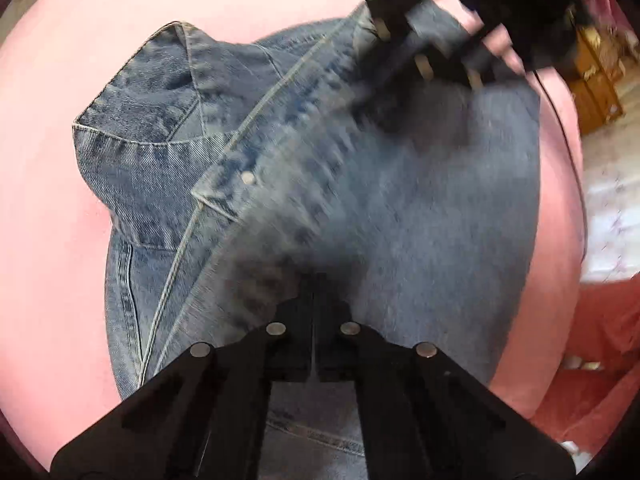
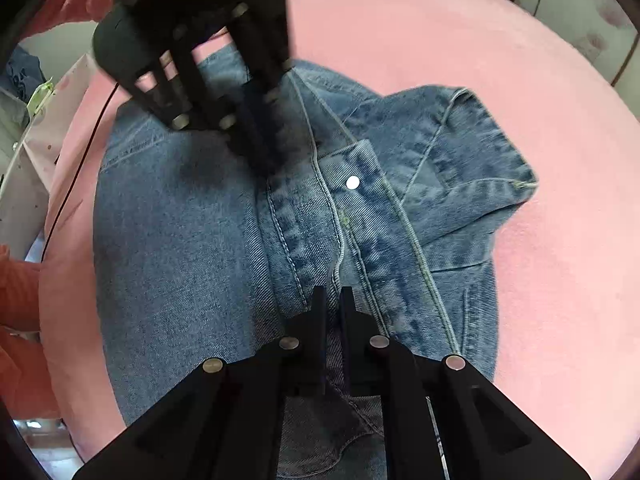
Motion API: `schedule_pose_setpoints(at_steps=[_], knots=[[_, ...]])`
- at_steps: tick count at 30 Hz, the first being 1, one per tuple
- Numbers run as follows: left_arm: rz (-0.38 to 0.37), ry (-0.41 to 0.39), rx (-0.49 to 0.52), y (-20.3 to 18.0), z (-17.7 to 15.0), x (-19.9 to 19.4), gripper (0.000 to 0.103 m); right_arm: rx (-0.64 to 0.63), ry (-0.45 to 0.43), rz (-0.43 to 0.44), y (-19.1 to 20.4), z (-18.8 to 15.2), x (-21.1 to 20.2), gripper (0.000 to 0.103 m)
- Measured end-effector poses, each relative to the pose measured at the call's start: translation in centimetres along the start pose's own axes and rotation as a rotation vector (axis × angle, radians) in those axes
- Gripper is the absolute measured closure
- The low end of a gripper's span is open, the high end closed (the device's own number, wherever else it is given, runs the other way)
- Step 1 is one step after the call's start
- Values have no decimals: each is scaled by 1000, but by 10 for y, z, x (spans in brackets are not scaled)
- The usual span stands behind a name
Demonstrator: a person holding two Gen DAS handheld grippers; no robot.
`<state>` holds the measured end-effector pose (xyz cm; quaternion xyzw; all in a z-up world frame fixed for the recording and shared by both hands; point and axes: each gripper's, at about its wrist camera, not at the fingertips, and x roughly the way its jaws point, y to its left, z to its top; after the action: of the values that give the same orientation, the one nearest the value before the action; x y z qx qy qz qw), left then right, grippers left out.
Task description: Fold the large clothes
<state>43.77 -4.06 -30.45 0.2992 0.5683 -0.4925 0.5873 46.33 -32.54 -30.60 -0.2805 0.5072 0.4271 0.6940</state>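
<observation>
A blue denim jacket [image 1: 420, 220] [image 2: 180, 240] lies spread on a pink padded surface [image 1: 60, 240] [image 2: 540, 280], with its collar [image 1: 140, 140] [image 2: 460, 160] rumpled to one side and a metal snap [image 1: 248, 178] [image 2: 353, 182] on the front band. My left gripper [image 1: 314, 278] [image 2: 262, 160] points down, jaws together, tips pressed into the plain denim; I cannot tell if cloth is pinched. My right gripper [image 2: 333, 294] [image 1: 376, 100] is shut on the stitched front band, denim showing between its fingers. The two grippers stand close together over the jacket.
Past the pink surface's edge are wooden furniture [image 1: 596, 80], a white patterned cloth [image 1: 608, 220] [image 2: 24, 168] and orange-red fabric [image 1: 600, 360] [image 2: 16, 300]. A thin black cable [image 2: 72, 184] runs along the pink edge. Bare pink surface rings the jacket.
</observation>
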Motion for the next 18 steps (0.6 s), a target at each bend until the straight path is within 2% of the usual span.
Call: schedule_pose_setpoints(at_steps=[2, 4, 8, 10, 12, 13, 15, 16, 17, 18], knots=[[-2, -5, -18, 2, -5, 0, 103, 34, -70, -79, -7, 0, -13, 99], [-23, -30, -74, 14, -9, -3, 103, 84, -111, -112, -16, 0, -22, 99], [45, -59, -217, 41, -15, -3, 103, 57, -47, -187, -16, 4, 2, 98], [10, -74, -310, 55, -20, -2, 103, 96, -16, -235, -17, 5, 16, 93], [21, -97, -358, 57, -27, -8, 103, 181, -82, -263, -19, 6, 19, 92], [56, -130, -393, 56, -30, -13, 103, 223, -122, -292, -23, 7, 12, 92], [89, -200, -489, 50, -36, -21, 103, 385, -214, -393, -30, 7, -9, 92], [73, -251, -564, 47, -42, -27, 103, 466, -255, -407, -31, 4, -18, 92], [50, -292, -628, 44, -47, -30, 103, 597, -312, -387, -28, -1, -28, 92], [14, -335, -712, 39, -53, -32, 103, 674, -335, -351, -26, -6, -32, 92]])
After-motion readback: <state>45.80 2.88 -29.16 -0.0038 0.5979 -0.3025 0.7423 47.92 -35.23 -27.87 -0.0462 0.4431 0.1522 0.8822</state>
